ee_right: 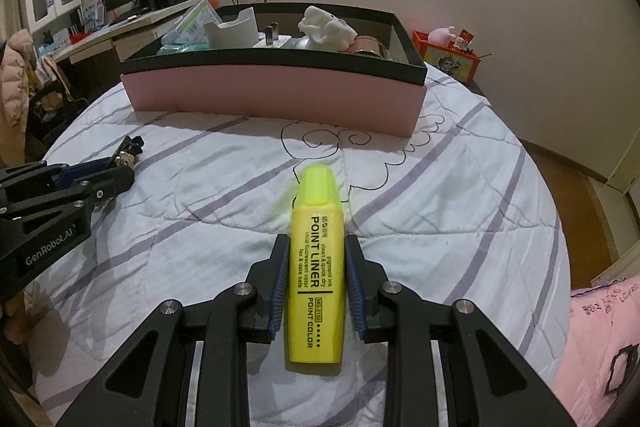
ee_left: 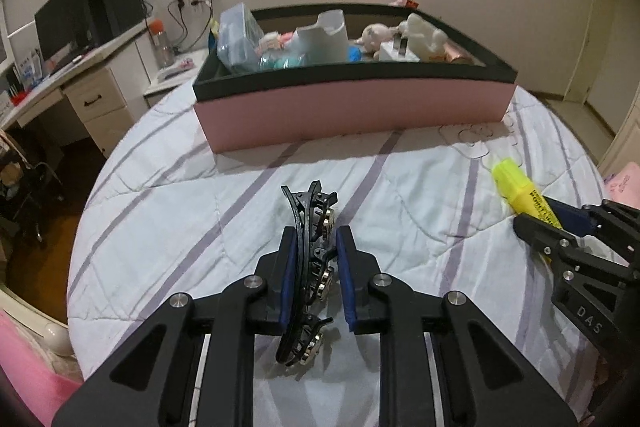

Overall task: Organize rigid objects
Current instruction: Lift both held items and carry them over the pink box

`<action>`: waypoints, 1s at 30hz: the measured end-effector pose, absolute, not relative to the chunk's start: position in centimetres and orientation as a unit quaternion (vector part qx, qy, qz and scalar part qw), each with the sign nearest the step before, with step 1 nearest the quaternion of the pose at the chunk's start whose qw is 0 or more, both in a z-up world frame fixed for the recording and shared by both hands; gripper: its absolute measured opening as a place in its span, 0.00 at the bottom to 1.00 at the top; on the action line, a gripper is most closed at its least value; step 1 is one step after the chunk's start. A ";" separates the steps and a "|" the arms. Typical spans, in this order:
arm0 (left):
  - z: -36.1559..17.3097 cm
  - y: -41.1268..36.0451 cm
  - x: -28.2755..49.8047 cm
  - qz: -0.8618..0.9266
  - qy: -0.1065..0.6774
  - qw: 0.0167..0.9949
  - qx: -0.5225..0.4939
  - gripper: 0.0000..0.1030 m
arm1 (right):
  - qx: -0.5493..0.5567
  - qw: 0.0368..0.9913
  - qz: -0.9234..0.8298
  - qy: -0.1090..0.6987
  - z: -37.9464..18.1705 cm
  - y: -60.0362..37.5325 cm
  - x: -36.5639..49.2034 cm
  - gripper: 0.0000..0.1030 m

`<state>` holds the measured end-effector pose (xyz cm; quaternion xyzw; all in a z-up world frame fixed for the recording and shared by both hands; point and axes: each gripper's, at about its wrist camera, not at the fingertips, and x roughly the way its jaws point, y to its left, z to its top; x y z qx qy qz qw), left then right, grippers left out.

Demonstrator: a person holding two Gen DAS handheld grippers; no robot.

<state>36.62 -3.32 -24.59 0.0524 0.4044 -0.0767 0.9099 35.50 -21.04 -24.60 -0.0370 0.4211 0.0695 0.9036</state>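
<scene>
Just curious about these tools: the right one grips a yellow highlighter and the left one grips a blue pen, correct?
Not quite. The left wrist view shows the left gripper around a black hair clip, not a blue pen. The right gripper does grip the yellow highlighter.

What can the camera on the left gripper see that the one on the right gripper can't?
Only the left view shows the black hair clip up close between the left gripper fingers, its metal studs visible. Only the right view shows the printed label on the yellow highlighter between the right gripper pads, plus a red box beyond the bed. Both show the pink storage box full of items on the striped bedspread.
</scene>
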 end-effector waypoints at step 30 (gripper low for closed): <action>-10.1 -3.5 26.0 -0.052 0.172 0.983 0.041 0.19 | 0.009 0.977 0.118 0.179 -9.6 -16.8 26.5 0.27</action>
